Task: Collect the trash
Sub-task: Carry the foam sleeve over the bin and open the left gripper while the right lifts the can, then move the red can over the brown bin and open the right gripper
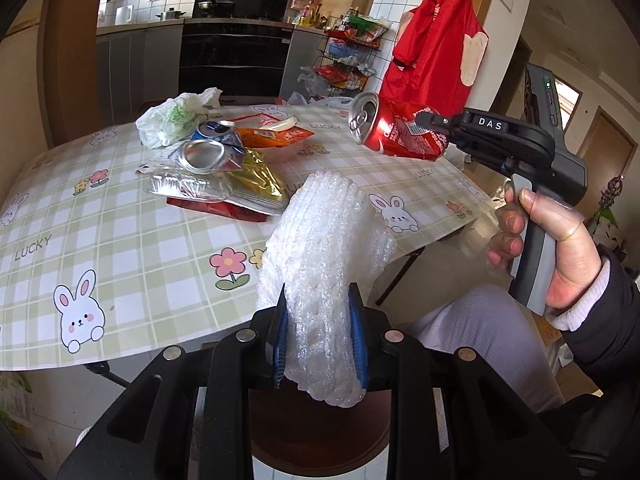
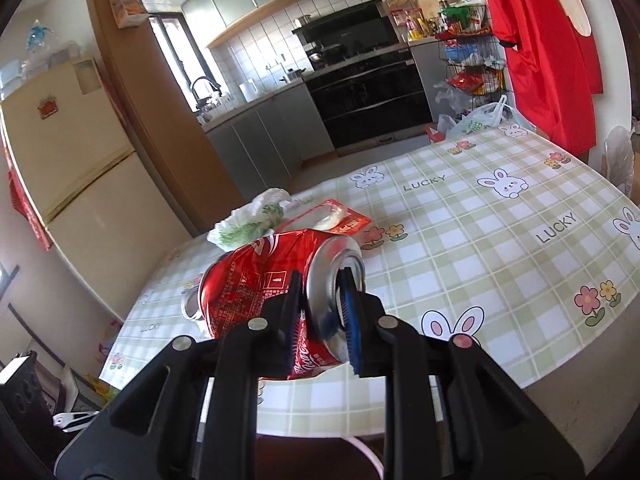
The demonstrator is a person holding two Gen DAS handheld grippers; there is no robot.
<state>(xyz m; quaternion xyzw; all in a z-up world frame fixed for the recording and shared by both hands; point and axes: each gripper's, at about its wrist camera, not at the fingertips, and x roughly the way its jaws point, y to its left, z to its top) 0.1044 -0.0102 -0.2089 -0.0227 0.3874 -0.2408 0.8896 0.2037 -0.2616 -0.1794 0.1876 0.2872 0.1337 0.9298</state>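
My left gripper (image 1: pixel 319 334) is shut on a roll of white bubble wrap (image 1: pixel 324 248), held up over the near edge of the table. My right gripper (image 2: pixel 322 316) is shut on a crushed red cola can (image 2: pixel 272 292); one pad presses its side and the other sits inside its dented base. In the left wrist view that red can (image 1: pixel 394 130) hangs in the air above the table's right side, clamped by the right gripper (image 1: pixel 432 126), which a hand (image 1: pixel 560 252) holds. A heap of trash lies on the table: a crushed blue can (image 1: pixel 208 148), a gold wrapper (image 1: pixel 256 178), an orange packet (image 1: pixel 276 138) and a clear plastic tray (image 1: pixel 180 188).
The table wears a green checked cloth with rabbits (image 1: pixel 120 240). A white plastic bag (image 1: pixel 172 120) lies at its far side. Beyond it stand kitchen cabinets and an oven (image 1: pixel 236 56), a wire rack of goods (image 1: pixel 348 60) and a red garment (image 1: pixel 436 40). A fridge (image 2: pixel 68 160) stands to the left.
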